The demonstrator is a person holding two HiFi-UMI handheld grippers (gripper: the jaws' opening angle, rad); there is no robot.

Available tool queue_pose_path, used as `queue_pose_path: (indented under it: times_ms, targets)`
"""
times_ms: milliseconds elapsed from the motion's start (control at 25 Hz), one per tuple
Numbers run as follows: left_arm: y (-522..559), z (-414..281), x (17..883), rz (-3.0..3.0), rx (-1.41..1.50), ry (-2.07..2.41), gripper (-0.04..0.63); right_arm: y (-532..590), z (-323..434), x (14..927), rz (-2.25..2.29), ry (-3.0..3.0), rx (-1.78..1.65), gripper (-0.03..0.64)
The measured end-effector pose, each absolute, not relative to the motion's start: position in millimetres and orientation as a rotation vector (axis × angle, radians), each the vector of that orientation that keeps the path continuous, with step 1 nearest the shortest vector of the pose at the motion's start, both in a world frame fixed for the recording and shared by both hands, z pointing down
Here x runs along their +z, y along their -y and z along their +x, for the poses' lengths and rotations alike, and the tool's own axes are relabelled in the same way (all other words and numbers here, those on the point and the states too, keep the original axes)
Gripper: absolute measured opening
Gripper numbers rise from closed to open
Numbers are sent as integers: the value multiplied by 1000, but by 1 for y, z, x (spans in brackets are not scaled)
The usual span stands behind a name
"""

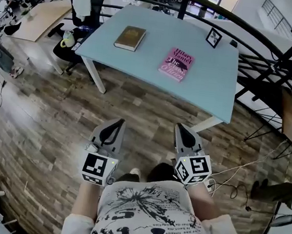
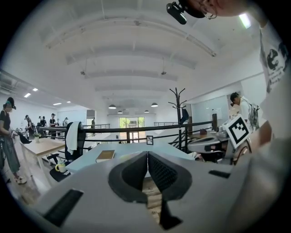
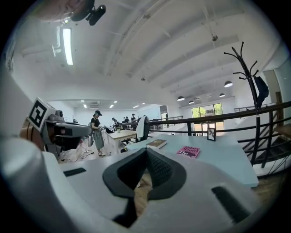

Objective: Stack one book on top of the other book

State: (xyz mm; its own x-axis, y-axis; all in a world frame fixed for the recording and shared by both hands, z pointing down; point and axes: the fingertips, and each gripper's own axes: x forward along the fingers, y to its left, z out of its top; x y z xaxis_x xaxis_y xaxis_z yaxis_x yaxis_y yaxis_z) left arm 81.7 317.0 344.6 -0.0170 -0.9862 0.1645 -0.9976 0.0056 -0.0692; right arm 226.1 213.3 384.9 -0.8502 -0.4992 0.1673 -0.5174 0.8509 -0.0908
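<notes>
Two books lie apart on a pale blue table (image 1: 212, 90). The brown book (image 1: 130, 37) rests at the table's left part, the pink book (image 1: 176, 64) near its middle. Both grippers hang over the wooden floor, well short of the table. My left gripper (image 1: 118, 122) is shut and empty. My right gripper (image 1: 181, 127) is shut and empty too. In the left gripper view the brown book (image 2: 105, 155) shows beyond the shut left gripper (image 2: 147, 153). The right gripper view shows the brown book (image 3: 156, 144) and the pink book (image 3: 188, 151) past the shut right gripper (image 3: 146, 150).
A small framed picture (image 1: 213, 37) stands at the table's far edge. A black office chair (image 1: 80, 12) with a white cloth sits left of the table. A curved black railing (image 1: 260, 32) runs behind the table. Cables (image 1: 239, 174) trail on the floor at right. People stand at desks (image 3: 97, 132) far off.
</notes>
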Motion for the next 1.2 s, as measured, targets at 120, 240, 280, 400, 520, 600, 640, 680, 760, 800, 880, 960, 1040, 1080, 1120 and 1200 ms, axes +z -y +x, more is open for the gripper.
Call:
queue_pose_path:
  times_ms: [120, 240, 280, 400, 520, 600, 640, 680, 760, 800, 880, 960, 1040, 1080, 1120, 1200]
  targets:
    - [-308, 72, 353, 2166, 241, 2149, 9, -202, 211, 393, 786, 2868, 204, -6]
    - [-285, 60, 366, 2160, 266, 2129, 9, -174, 198, 403, 795, 2859, 224, -6]
    - [-275, 55, 369, 2158, 276, 2125, 9, -162, 193, 407, 799, 2856, 230, -6]
    - [-238, 39, 372, 2150, 290, 2115, 9, -121, 175, 417, 807, 2849, 247, -6]
    - [-192, 22, 372, 2142, 279, 2137, 9, -74, 159, 420, 808, 2847, 269, -6]
    - [-153, 15, 368, 2132, 254, 2124, 9, -36, 152, 418, 806, 2842, 268, -6]
    - [-131, 11, 365, 2131, 247, 2121, 9, -14, 148, 416, 809, 2839, 266, -6]
    - [-109, 8, 364, 2132, 245, 2120, 9, 9, 145, 415, 814, 2835, 268, -6]
    - [-66, 2, 363, 2142, 247, 2115, 9, 52, 140, 415, 826, 2826, 278, -6]
    - [-46, 0, 364, 2150, 249, 2111, 9, 73, 139, 417, 832, 2819, 283, -6]
    - [-8, -4, 370, 2160, 257, 2099, 9, 112, 138, 426, 852, 2799, 298, -6]
    - [25, -6, 377, 2163, 263, 2082, 9, 144, 139, 434, 877, 2776, 335, -6]
    - [51, -6, 382, 2174, 267, 2049, 9, 169, 141, 441, 901, 2753, 385, -6]
    - [62, -6, 385, 2184, 274, 2028, 9, 179, 142, 444, 916, 2738, 409, -6]
    - [71, -7, 388, 2196, 284, 2006, 9, 186, 143, 448, 934, 2720, 430, -6]
    - [87, -11, 395, 2214, 307, 1966, 9, 197, 144, 456, 965, 2681, 461, -6]
